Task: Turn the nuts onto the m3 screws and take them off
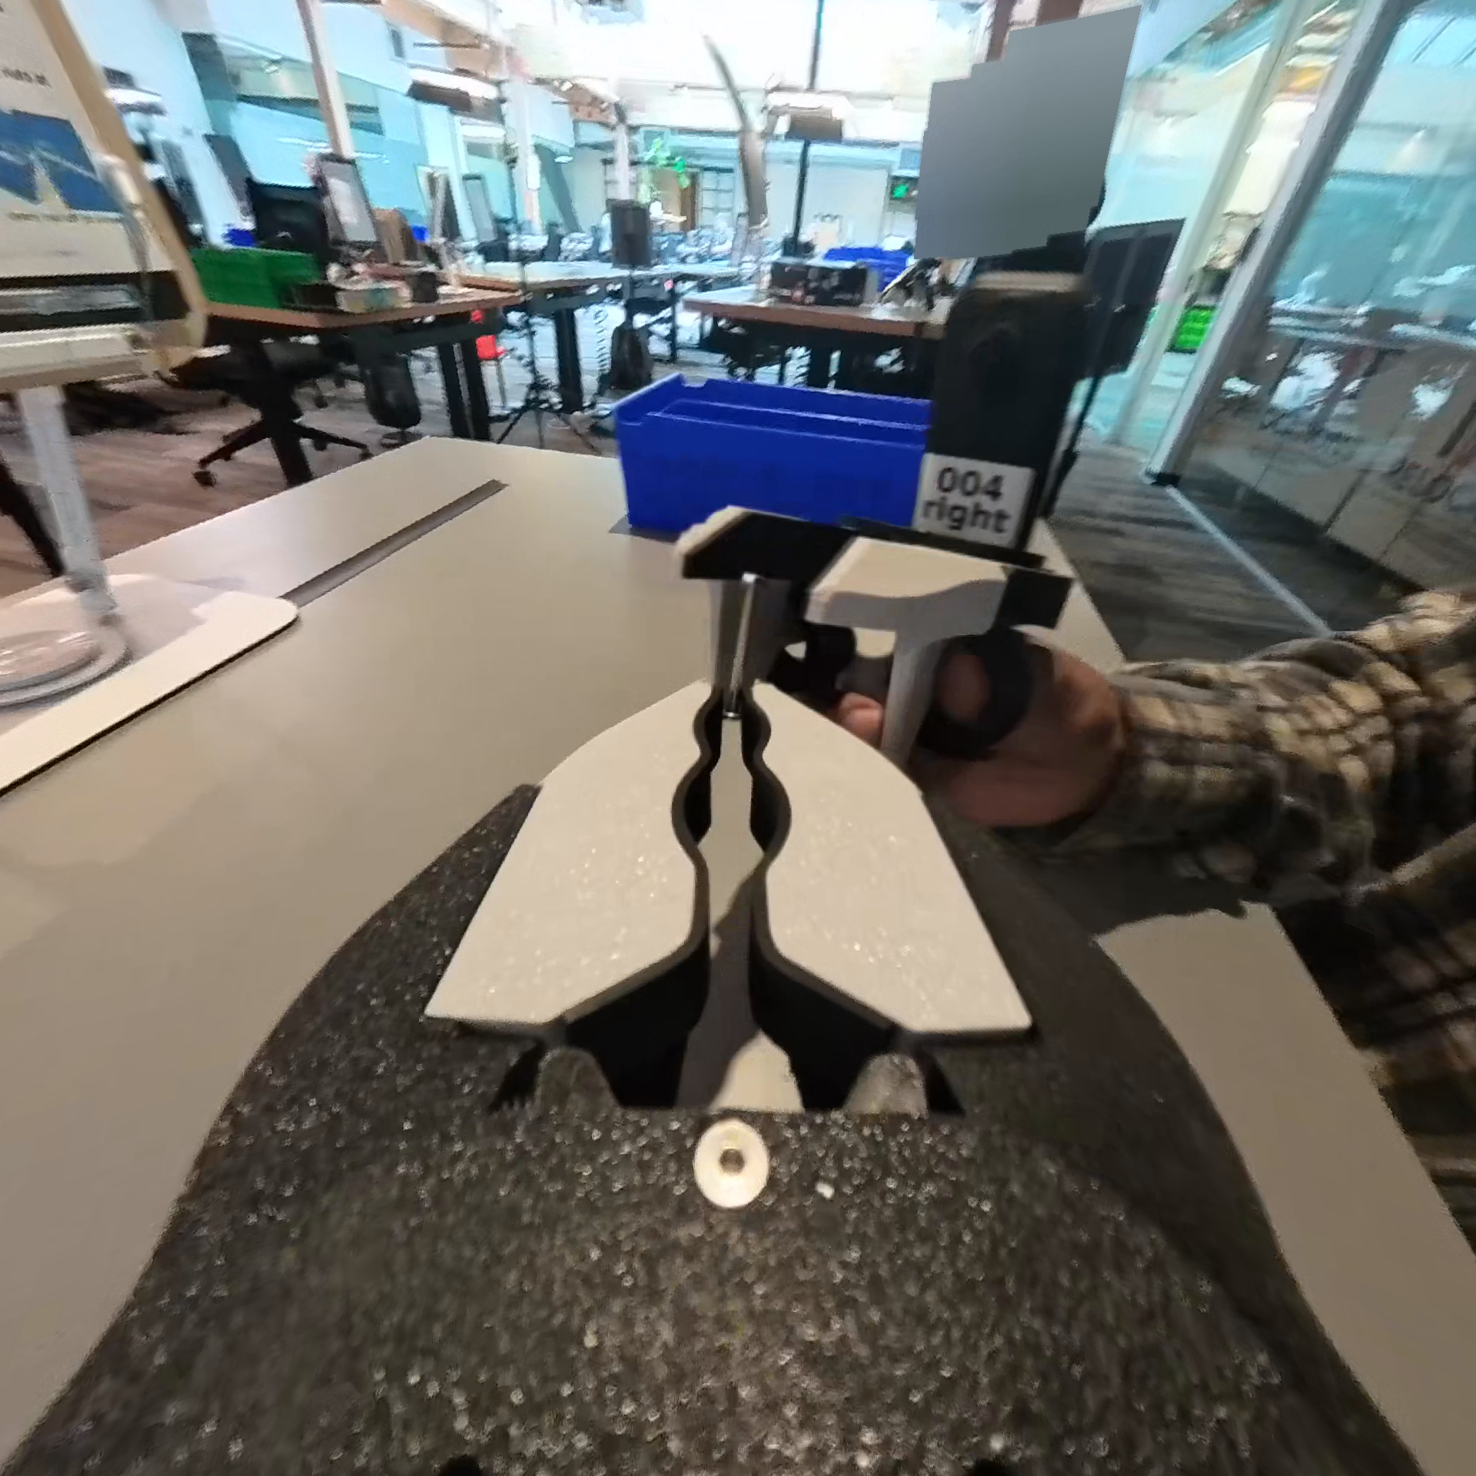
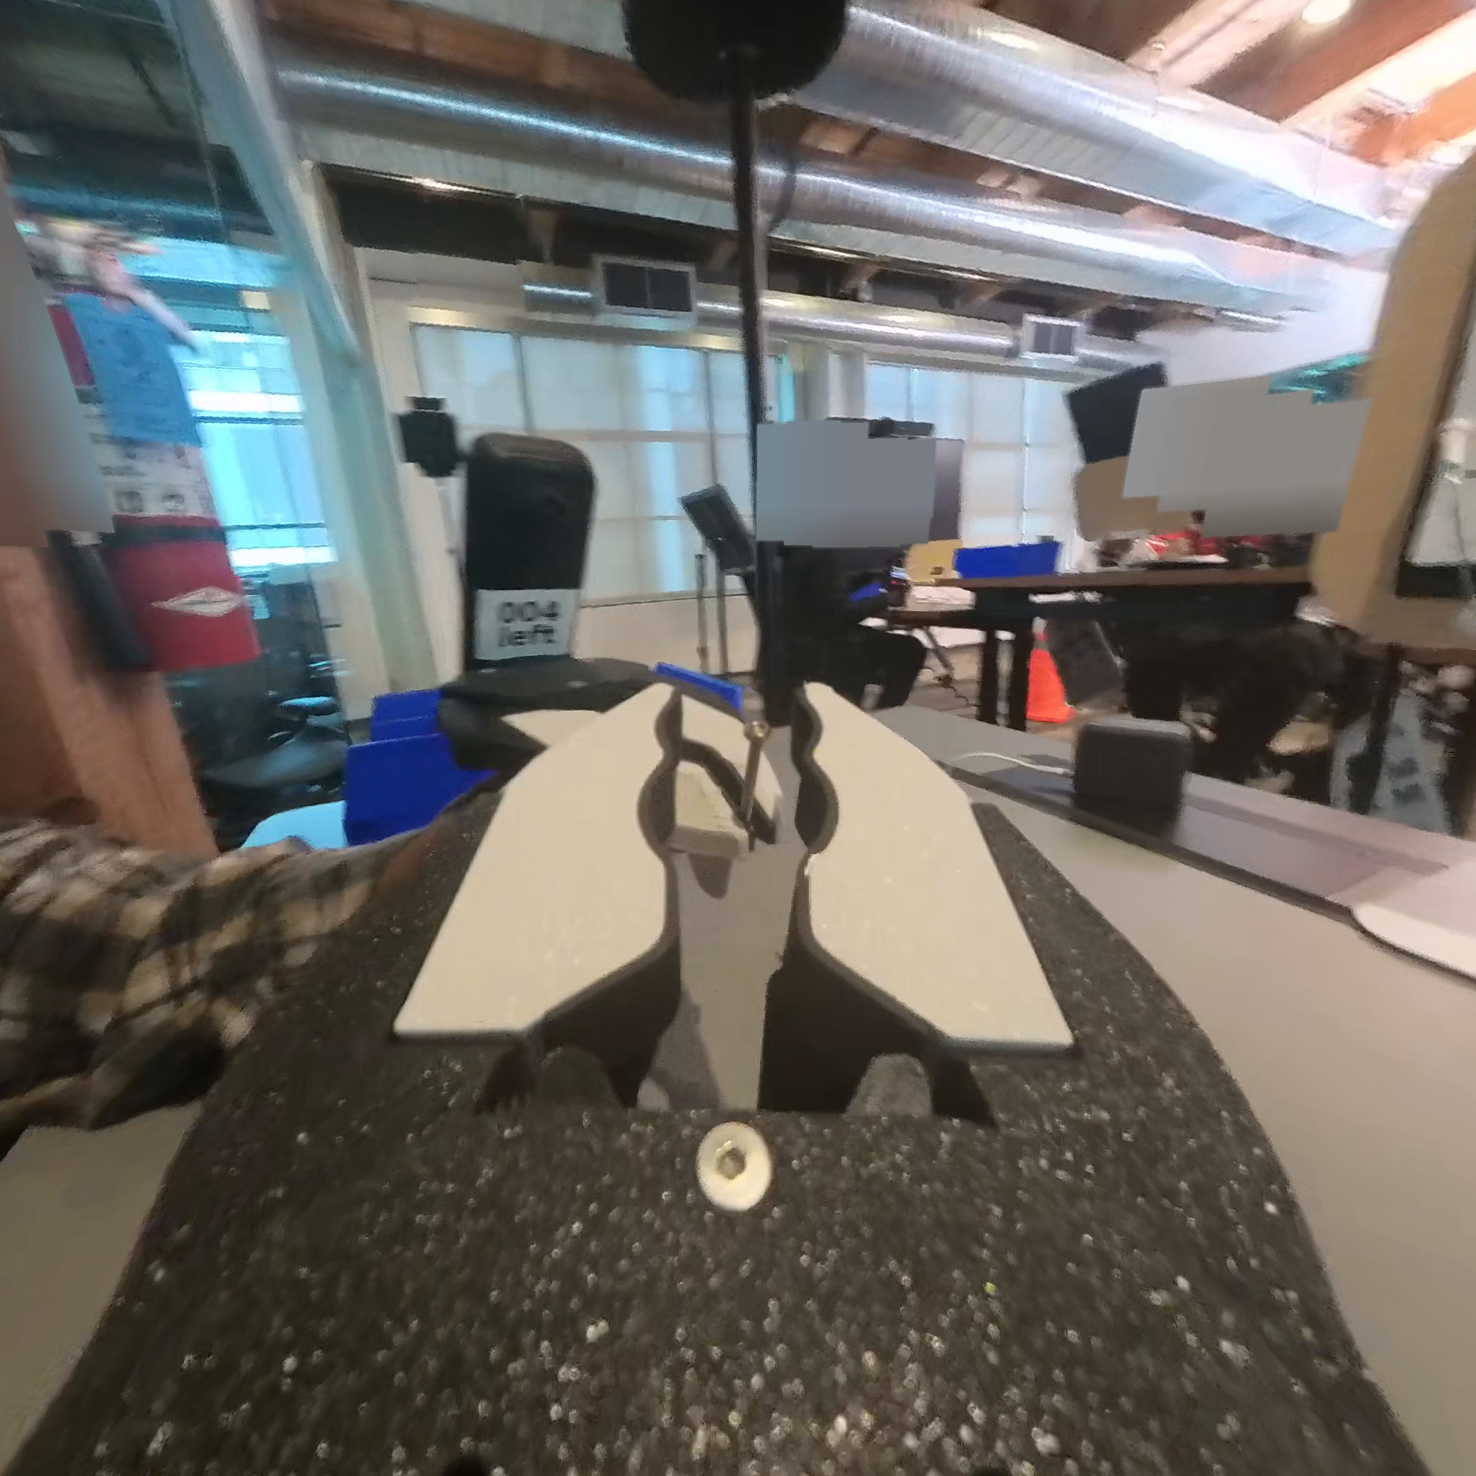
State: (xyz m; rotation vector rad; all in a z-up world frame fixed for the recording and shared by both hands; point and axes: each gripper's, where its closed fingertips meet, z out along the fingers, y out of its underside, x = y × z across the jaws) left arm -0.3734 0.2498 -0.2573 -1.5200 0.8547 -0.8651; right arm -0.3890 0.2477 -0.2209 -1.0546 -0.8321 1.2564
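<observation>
Threading is under way, we judge: our left hand-held gripper [image 1: 731, 713] pinches the m3 screw [image 1: 739, 639] upright above the worktop [image 1: 359, 759]; right hand-held gripper [image 2: 743, 723], jaws narrowly apart, must turn the nut [image 2: 756, 727] squarely

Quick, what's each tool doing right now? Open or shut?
Left tool: shut on the lower end of the M3 screw.
Right tool: open, straddling the screw's top without pinching it.
</observation>
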